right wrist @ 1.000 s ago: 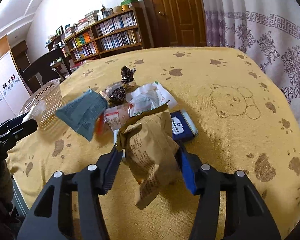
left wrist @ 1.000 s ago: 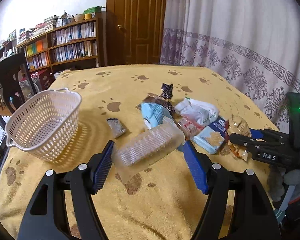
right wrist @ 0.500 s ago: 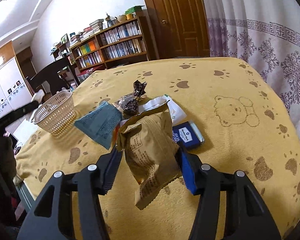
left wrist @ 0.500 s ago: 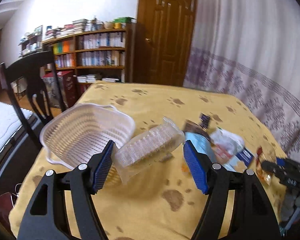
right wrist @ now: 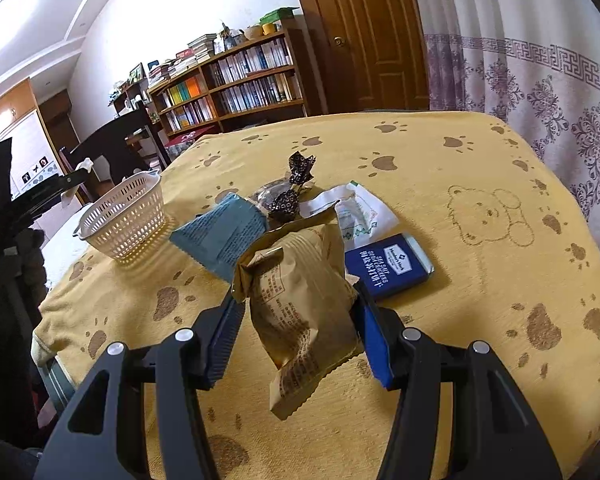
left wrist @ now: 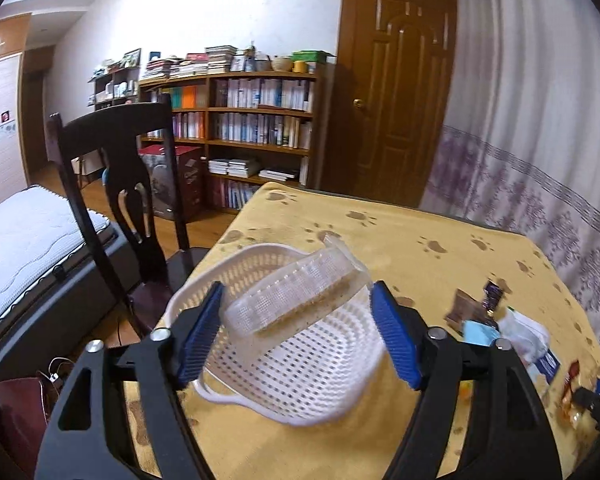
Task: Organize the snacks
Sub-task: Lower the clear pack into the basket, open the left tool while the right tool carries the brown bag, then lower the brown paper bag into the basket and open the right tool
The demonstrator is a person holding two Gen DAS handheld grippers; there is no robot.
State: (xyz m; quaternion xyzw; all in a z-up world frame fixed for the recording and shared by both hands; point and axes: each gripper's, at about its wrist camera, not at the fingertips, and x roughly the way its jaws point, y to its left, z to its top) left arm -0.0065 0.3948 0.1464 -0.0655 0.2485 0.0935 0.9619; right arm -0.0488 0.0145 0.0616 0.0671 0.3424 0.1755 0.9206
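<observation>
Left claw (left wrist: 296, 336) sits low-centre in the left wrist view, blue ribbed pads (left wrist: 199, 338) apart w/ a clear plastic cracker sleeve (left wrist: 296, 294) spanning betw them; left end touches the left pad, right end near the right pad, but can't tell for sure if it's truly clamped. Sleeve is a see-through ridged tray shape w/ crimped end, tilted up to the right, crumbs along its lower edge; contents hard to make out. It hangs over the white basket (left wrist: 300, 396), a perforated plastic tub w/ rounded rim and small handle, partly hidden by claw and sleeve, slightly blurred. Basket stands on the tabletop (left wrist: 420, 248), yellow terry cloth w/ brown paw prints. At right edge of that view other snacks are small and cut off. Right wrist view: right claw (right wrist: 298, 332) at lower centre, clamped on a tan crinkly snack bag (right wrist: 300, 304), small print on it unreadable, serrated bottom seam hanging below the pads. Behind it, mid-frame: teal packet (right wrist: 224, 236), partly covered by the bag; navy cracker pack (right wrist: 388, 270), flat, glossy; white wrapper (right wrist: 356, 212); dark twist-wrapped candy (right wrist: 294, 188). Basket shows at centre left, left claw's black frame beside it at the left edge.
</observation>
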